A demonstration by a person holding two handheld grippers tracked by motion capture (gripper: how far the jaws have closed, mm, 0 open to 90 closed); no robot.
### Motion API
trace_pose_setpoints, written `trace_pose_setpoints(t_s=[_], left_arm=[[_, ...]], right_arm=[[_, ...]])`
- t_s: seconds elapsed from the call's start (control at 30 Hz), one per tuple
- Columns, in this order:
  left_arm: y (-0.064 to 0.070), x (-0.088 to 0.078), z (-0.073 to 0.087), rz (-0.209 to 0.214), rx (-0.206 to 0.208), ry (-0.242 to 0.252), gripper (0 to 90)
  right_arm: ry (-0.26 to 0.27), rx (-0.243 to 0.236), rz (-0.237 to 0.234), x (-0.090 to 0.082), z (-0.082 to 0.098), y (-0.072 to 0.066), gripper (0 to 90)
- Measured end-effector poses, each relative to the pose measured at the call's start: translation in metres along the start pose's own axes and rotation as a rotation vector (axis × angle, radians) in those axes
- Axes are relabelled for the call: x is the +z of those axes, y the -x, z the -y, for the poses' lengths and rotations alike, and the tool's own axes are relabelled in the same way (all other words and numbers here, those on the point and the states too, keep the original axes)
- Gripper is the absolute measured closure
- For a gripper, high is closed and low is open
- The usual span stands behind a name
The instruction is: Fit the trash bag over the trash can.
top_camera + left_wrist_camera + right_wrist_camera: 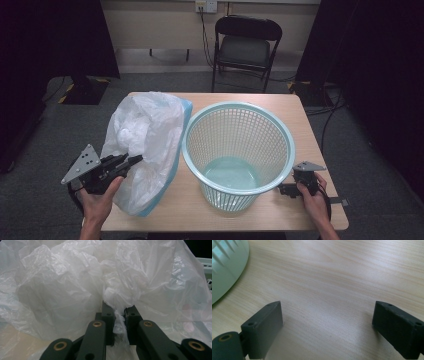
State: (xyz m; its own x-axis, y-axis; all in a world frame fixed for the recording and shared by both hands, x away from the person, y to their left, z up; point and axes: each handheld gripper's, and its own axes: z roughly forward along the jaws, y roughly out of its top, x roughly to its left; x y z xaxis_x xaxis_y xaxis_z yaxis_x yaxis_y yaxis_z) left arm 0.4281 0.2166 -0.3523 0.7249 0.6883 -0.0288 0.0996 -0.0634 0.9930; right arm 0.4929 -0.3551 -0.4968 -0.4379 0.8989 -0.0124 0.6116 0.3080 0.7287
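Observation:
A crumpled translucent white plastic bag (147, 145) with a pale blue edge lies on the left half of the wooden table (280, 100). My left gripper (134, 160) is shut on a fold of this plastic bag (75, 290); the film is pinched between its two black fingertips (108, 312). To the bag's right, a light teal mesh basket (239, 150) stands upright and empty. Past the basket's right side, near the table's front right corner, my right gripper (285, 190) rests low over the bare wood with its jaws wide apart and nothing between its pads (265, 322).
A black folding chair (246, 42) stands behind the table's far edge. Cables run along the floor at the right. The basket's rim (227, 267) curves in at the left of the right gripper view.

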Motion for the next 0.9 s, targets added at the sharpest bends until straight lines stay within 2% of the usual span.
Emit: trace_pose_setpoints(t_s=[0.17, 0.43, 0.67, 0.9], left_arm=[[0.011, -0.001, -0.011, 0.026, 0.032, 0.022, 82.3], [0.022, 0.003, -0.023, 0.072, 0.051, 0.061, 82.2], [0.031, 0.016, -0.032, 0.119, 0.072, 0.074, 82.2], [0.038, 0.030, -0.043, 0.170, 0.067, 0.107, 82.2]], right_arm=[[0.000, 0.000, 0.000, 0.000, 0.000, 0.000, 8.8], [0.000, 0.000, 0.000, 0.000, 0.000, 0.000, 8.8], [0.000, 0.000, 0.000, 0.000, 0.000, 0.000, 8.8], [0.000, 0.000, -0.001, 0.000, 0.000, 0.000, 8.8]])
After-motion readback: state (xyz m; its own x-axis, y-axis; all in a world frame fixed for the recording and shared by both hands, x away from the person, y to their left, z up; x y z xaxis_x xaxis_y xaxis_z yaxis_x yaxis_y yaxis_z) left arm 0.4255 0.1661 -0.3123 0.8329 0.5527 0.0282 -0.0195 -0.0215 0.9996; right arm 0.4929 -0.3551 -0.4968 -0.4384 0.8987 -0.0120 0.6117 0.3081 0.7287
